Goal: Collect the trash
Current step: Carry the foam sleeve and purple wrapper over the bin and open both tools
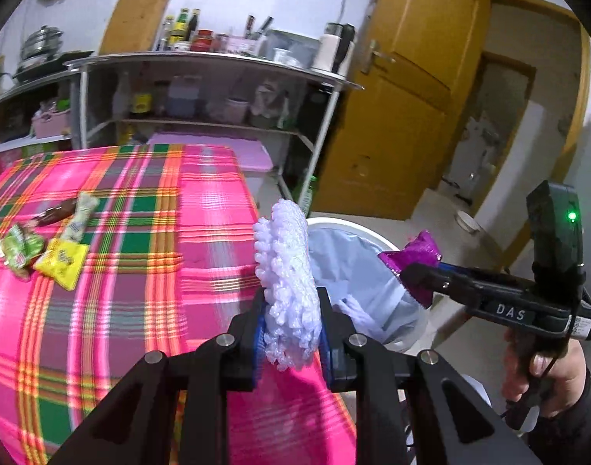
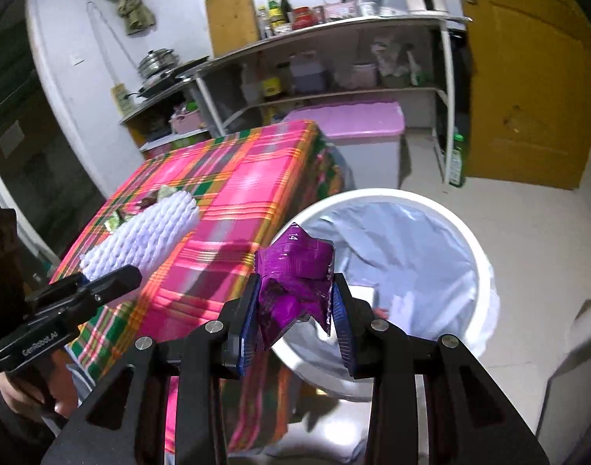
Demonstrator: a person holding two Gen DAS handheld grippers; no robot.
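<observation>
Where bin [image 2: 466, 244] sits, plaid tbl [image 1: 140, 271], shelves [image 1: 202, 77]

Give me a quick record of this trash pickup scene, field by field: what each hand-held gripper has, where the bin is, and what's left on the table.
left hand-held gripper: shut on white foam fruit net
right hand-held gripper: shut on purple wrapper, at the bin's near rim
trash bin: white, lined with a pale bag, on the floor beside the table
table: pink plaid cloth
trash left on table: yellow packet, green packet, brown wrapper, pale wrapper
</observation>
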